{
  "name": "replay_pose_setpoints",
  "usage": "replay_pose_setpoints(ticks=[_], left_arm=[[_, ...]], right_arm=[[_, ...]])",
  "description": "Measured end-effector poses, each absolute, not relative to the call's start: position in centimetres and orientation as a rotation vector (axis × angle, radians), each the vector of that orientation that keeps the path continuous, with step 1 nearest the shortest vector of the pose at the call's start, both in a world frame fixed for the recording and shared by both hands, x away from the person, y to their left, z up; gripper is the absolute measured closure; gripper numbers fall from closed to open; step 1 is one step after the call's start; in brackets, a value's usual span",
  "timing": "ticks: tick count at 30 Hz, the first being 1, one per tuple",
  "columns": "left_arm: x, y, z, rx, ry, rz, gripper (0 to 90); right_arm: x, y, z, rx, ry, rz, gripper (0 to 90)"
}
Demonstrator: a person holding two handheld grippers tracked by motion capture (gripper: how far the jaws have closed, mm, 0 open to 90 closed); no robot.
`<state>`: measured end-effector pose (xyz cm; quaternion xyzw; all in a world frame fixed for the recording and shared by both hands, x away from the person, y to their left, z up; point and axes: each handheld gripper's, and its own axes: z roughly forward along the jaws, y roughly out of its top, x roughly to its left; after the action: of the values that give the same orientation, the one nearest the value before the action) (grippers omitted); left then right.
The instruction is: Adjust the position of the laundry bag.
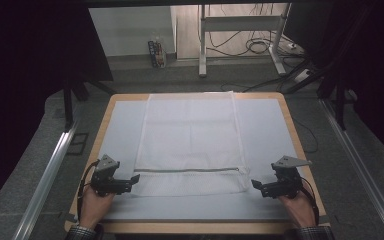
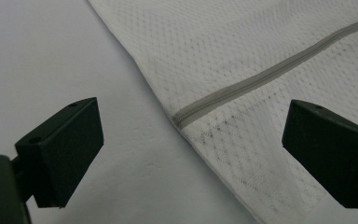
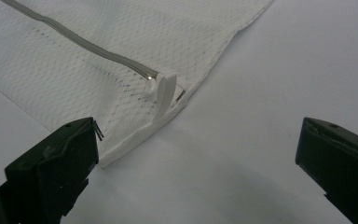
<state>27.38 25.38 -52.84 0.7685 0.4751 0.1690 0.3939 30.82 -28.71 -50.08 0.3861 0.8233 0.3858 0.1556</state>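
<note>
High view showed a white rectangular mesh laundry bag (image 1: 190, 145) lying flat on the pale grey table mat (image 1: 270, 130), its grey zipper (image 1: 192, 170) running across near the person's edge. Left gripper (image 1: 136, 178) and right gripper (image 1: 254, 184) flanked its near corners, jaws spread wide, pinching nothing, bag corners just ahead of them.

The room is dim, black at both sides of the high view, with soft even light on the pale table (image 1: 120, 130), faint shadows under the near jaws in both gripper views, slight softness throughout, and no glare anywhere.
</note>
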Motion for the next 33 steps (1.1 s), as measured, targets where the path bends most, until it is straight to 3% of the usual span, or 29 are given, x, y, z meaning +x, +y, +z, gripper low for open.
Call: replay_pose_setpoints(ticks=[15, 22, 33], left_arm=[[27.4, 25.0, -53.0, 1.979, 1.179, 0.439, 4.5], [26.8, 24.5, -52.9, 2.003, 1.091, 0.592, 4.7], [27.0, 24.8, -52.9, 1.981, 1.115, 0.546, 5.3]], right_arm=[[30.9, -28.7, -50.2, 1.131, 2.331, 1.172, 0.0], [31.0, -28.5, -50.1, 1.136, 2.311, 1.197, 0.0], [31.4, -27.7, -50.0, 1.133, 2.279, 1.204, 0.0]])
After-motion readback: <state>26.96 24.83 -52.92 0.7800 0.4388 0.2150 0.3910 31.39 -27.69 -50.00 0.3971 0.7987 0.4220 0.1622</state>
